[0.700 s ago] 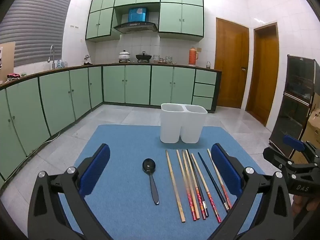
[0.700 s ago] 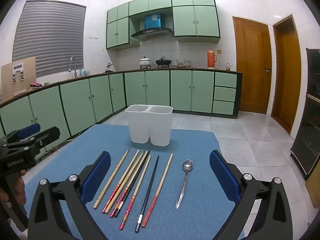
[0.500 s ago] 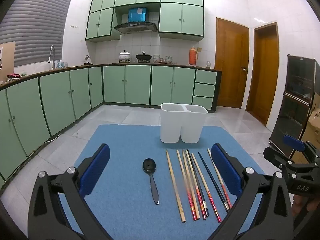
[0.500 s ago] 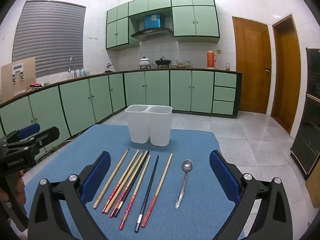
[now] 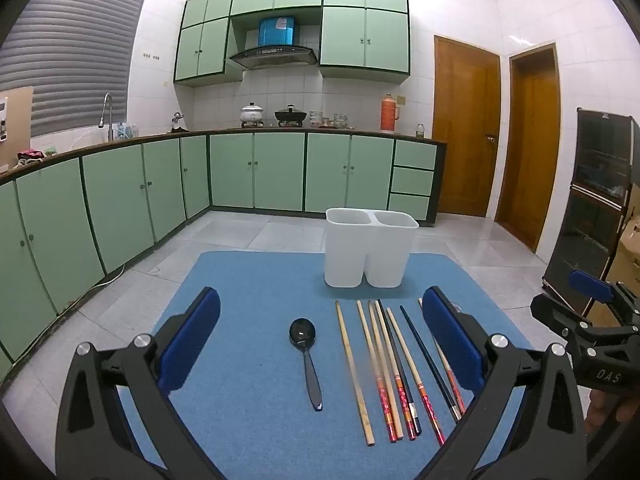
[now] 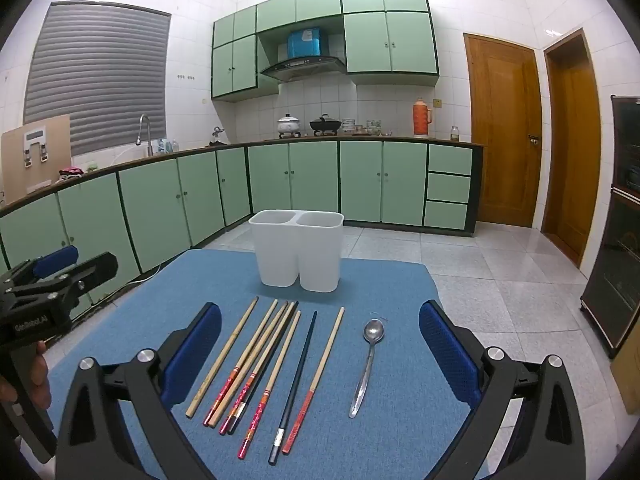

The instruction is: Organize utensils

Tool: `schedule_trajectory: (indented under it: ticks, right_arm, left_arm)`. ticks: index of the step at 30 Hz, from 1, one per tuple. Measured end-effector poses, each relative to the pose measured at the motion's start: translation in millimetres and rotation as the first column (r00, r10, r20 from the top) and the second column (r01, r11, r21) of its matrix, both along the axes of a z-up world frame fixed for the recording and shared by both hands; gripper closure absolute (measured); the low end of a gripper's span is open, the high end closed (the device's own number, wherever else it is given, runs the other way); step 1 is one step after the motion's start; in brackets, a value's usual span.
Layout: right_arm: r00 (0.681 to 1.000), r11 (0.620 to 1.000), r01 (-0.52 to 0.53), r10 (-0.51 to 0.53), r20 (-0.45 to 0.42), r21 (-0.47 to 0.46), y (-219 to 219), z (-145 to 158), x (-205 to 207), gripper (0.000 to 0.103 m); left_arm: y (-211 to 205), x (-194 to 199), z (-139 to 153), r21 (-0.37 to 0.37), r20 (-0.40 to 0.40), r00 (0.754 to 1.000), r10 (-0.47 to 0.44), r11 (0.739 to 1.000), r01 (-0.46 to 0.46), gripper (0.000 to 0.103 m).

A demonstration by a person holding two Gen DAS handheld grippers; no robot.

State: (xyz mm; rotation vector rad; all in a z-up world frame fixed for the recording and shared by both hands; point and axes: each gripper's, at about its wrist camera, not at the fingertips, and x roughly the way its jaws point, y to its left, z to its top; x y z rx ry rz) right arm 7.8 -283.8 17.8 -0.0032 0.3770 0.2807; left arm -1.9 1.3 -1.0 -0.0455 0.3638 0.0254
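Nothing shifted since the earlier frames: same places for both tools and every utensil

Seen from the left wrist: left tool point(image 5: 320, 334) tipped slightly downward over the blue mat point(image 5: 248, 280) on the tabletop, blue pads spread as wide as they go, nothing between them but air. Below it, flat on the mat, a black spoon point(image 5: 306, 354) with bowl pointing away, and just to its right a row of chopsticks point(image 5: 394, 368) laid roughly parallel, some plain bamboo, some red-patterned at the near end, one dark. Farther back, upright near the mat's far edge, a white two-compartment holder point(image 5: 370, 250). At the right edge, right tool point(image 5: 588, 312) seen side-on

Seen from the right wrist: right tool point(image 6: 320, 334) tipped down likewise, pads fully apart and gripping nothing. Chopsticks point(image 6: 268, 356) under its left half, a metal spoon point(image 6: 368, 360) apart to their right, bowl away. Holder point(image 6: 298, 250) beyond, open tops side by side. Left tool point(image 6: 60, 272) at the left edge, with fingers of a hand point(image 6: 34, 376) around its handle
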Motion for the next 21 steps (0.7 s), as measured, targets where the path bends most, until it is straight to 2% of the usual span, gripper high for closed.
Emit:
schedule_trajectory:
  ticks: [21]
  right_arm:
    - [1.0,1.0,0.001,-0.001,0.0,0.001,-0.2,0.4,-0.2,0.006]
  left_arm:
    - [2.6,0.4,1.9,0.006,0.001,1.0,0.002,1.0,-0.002,0.005]
